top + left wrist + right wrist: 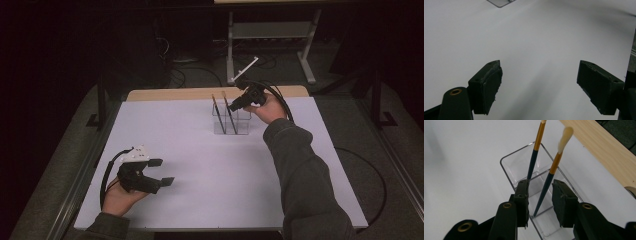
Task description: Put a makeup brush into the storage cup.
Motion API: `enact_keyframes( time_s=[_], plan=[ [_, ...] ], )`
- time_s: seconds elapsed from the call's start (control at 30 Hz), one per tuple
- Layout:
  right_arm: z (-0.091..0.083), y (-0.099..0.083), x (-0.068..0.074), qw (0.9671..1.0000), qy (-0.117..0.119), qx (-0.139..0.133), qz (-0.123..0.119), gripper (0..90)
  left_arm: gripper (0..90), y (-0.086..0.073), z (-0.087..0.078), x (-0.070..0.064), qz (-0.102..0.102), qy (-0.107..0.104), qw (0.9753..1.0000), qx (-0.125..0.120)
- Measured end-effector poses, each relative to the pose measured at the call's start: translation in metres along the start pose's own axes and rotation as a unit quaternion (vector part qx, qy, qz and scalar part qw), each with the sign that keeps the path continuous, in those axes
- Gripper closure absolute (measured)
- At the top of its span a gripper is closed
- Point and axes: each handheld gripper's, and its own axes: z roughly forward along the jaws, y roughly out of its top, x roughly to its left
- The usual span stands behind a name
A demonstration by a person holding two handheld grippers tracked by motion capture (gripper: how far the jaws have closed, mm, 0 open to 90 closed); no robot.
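A clear multi-compartment holder stands at the back middle of the white table. Two dark-handled brushes with gold ferrules lean in it, bristles up. My right gripper hovers over the holder. Its jaws straddle the nearer, white-tipped brush with a gap on each side, so it is open. The other brush stands just beyond the jaws. My left gripper is held wide open over bare table at the front left, with nothing between its jaws.
A wooden strip runs along the table's back edge. Behind it, a metal stand sits on the dark floor. A black cable loops off the table's right side. A corner of the holder shows far ahead of the left gripper.
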Motion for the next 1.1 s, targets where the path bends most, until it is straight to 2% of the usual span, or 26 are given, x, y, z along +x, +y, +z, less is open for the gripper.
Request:
enact_keyframes(
  time_s=[0.13, 0.27, 0.33, 0.4, 0.53, 0.57, 0.9, 1.0, 1.1],
  plan=[
    [-0.002, -0.005, 0.000, 1.0000, 0.003, -0.007, 0.002, 62.5, 19.4, 0.000, 0.000, 0.000, 0.003, 0.000, 1.0000, 0.001],
    [-0.005, -0.011, 0.001, 0.9998, 0.003, -0.016, 0.008, 59.8, 19.3, 0.001, 0.000, 0.000, -0.002, 0.001, 1.0000, -0.003],
    [-0.005, -0.014, 0.001, 0.9998, 0.006, -0.018, 0.010, 58.7, 19.4, 0.000, -0.001, 0.001, 0.007, 0.003, 1.0000, 0.000],
    [-0.007, -0.018, 0.002, 0.9997, 0.004, -0.023, 0.009, 58.0, 19.4, 0.000, -0.001, 0.000, 0.003, 0.002, 1.0000, 0.000],
    [-0.011, -0.024, 0.004, 0.9992, 0.003, -0.035, 0.017, 55.6, 19.4, -0.001, -0.002, 0.001, 0.004, 0.003, 1.0000, -0.002],
    [-0.012, -0.025, 0.005, 0.9989, 0.009, -0.039, 0.026, 54.7, 19.3, -0.001, -0.002, 0.001, 0.005, 0.003, 1.0000, -0.001],
    [-0.017, -0.044, 0.008, 0.9975, 0.013, -0.058, 0.038, 51.2, 19.2, -0.001, -0.002, 0.001, 0.008, 0.005, 0.9999, 0.004],
    [-0.019, -0.049, 0.009, 0.9969, 0.012, -0.062, 0.048, 48.8, 19.1, -0.002, -0.002, 0.001, 0.004, 0.007, 1.0000, 0.002],
    [-0.022, -0.052, 0.011, 0.9965, 0.013, -0.071, 0.042, 48.3, 19.1, -0.003, -0.002, 0.001, -0.002, 0.006, 1.0000, 0.000]
  ],
)
